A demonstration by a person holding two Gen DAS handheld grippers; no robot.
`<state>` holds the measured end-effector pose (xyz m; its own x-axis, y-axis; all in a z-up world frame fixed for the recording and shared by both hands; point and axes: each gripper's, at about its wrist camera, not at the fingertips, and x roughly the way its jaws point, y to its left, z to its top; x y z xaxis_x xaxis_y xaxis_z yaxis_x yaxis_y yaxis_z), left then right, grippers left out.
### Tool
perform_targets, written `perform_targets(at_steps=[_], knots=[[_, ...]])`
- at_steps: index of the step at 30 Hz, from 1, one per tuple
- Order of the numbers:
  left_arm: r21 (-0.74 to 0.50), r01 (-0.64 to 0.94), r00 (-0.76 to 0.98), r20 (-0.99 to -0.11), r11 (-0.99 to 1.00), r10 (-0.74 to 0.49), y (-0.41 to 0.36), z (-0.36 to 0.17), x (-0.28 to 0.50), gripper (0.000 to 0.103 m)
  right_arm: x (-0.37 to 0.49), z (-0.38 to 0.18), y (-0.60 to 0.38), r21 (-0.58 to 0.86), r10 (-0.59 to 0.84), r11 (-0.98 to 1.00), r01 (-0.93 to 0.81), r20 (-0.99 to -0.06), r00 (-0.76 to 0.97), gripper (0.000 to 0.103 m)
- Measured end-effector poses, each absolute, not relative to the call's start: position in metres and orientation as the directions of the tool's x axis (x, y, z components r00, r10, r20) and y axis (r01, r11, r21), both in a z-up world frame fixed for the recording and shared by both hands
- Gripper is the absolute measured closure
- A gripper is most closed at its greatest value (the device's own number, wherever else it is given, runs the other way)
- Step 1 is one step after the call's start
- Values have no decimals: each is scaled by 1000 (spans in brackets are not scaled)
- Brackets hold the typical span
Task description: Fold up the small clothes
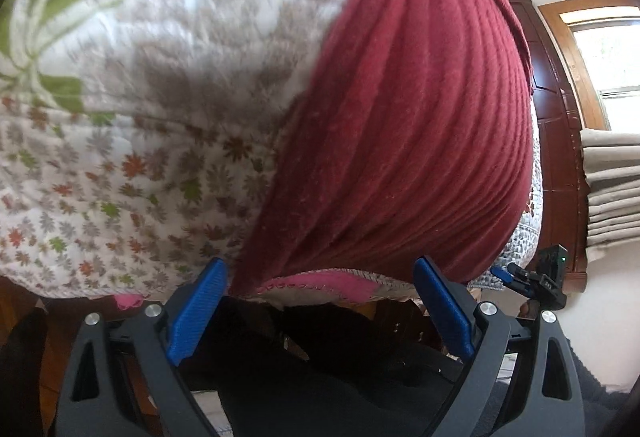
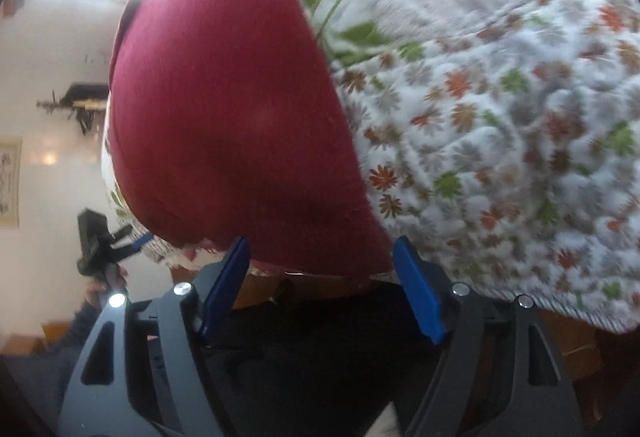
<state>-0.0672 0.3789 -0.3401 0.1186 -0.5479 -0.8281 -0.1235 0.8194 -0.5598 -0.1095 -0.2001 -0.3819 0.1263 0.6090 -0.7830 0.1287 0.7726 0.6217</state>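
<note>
A dark red ribbed garment (image 1: pixel 400 125) lies flat on a floral quilt (image 1: pixel 120 177), its near hem at the bed's edge. My left gripper (image 1: pixel 320 263) stands open, its blue pads (image 1: pixel 198 311) on either side of the hem's left part, with nothing clamped. In the right wrist view the same red garment (image 2: pixel 224 109) fills the middle. My right gripper (image 2: pixel 321 241) is open too and straddles the hem's right corner. Each gripper shows in the other's view: the right gripper (image 1: pixel 532 281) at the garment's far side, the left gripper (image 2: pixel 104 241) likewise.
The white quilt (image 2: pixel 500 137) with leaf and flower prints covers the bed on both sides of the garment. A dark wooden wardrobe (image 1: pixel 556 141), a curtain (image 1: pixel 612 189) and a window (image 1: pixel 608 49) stand beyond. Dark clothing of the person (image 2: pixel 320 349) is below the bed's edge.
</note>
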Motion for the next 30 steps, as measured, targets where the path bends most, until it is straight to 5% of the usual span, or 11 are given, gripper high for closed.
perform_targets(at_steps=[17,23,25,27,30], knots=[[-605,-191,63,-793,773,-606,398,-372,-69,10,-104,-392,-155,690,685,711,137,-723,88,29],[-582,-153,45,-812,799,-582,394,-369,-58,24,-102,-398,-155,683,678,711,171,-729,95,30],[-570,-143,26,-819,809,-573,391,-368,-55,40,-100,-398,-158,692,688,698,182,-719,96,29],[-561,-142,8,-824,815,-566,391,-370,-54,96,-98,-393,-155,703,701,690,171,-708,82,39],[-591,-146,14,-803,794,-595,387,-365,-58,96,-99,-386,-148,723,723,676,145,-688,61,58]])
